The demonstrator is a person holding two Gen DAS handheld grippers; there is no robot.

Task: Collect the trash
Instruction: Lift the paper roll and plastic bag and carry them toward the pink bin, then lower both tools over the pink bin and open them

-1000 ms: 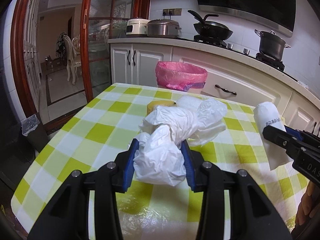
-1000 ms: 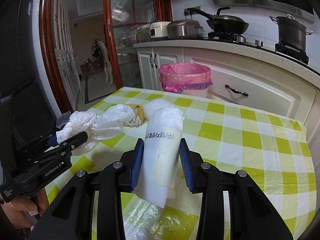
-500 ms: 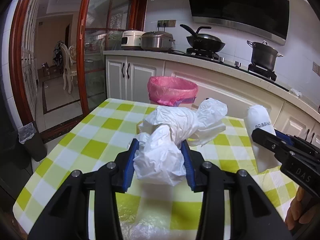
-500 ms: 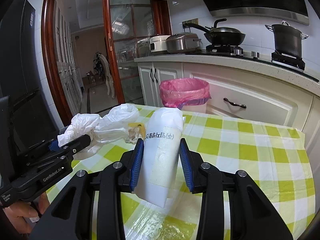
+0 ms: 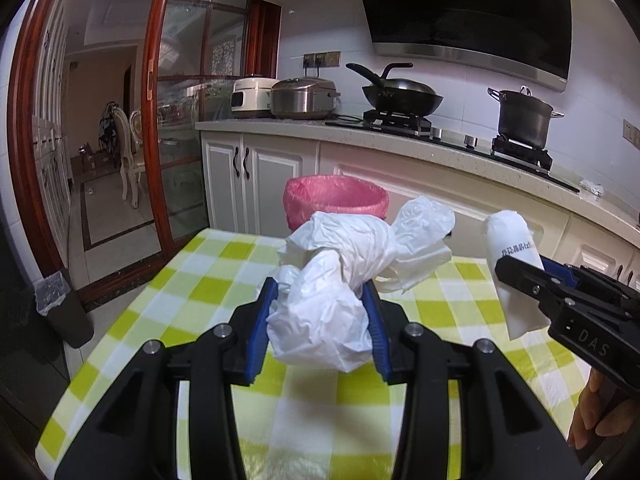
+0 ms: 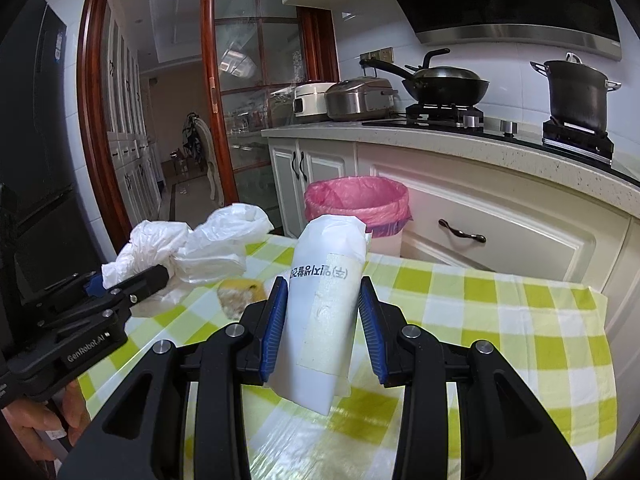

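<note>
My left gripper (image 5: 320,312) is shut on a crumpled white plastic bag (image 5: 344,280), held above the checked table (image 5: 192,292); the bag (image 6: 188,244) also shows at the left of the right wrist view. My right gripper (image 6: 322,316) is shut on a white packet with printed text (image 6: 324,304), tilted upright between the blue pads; the same packet (image 5: 510,256) appears at the right of the left wrist view. A bin lined with a pink bag (image 5: 336,204) (image 6: 358,202) stands on the floor beyond the table's far edge. A yellowish scrap (image 6: 240,292) lies on the table.
White cabinets and a counter (image 6: 460,148) with rice cookers, a wok and a pot run behind the bin. A glass sliding door (image 5: 176,152) stands at left. A small dark bin (image 5: 60,308) sits on the floor left of the table. A hand (image 5: 592,412) holds the right gripper.
Both grippers have risen and moved forward over the table toward the pink bin, each still gripping its item. The yellowish scrap is now hidden behind the bag in the left wrist view.
</note>
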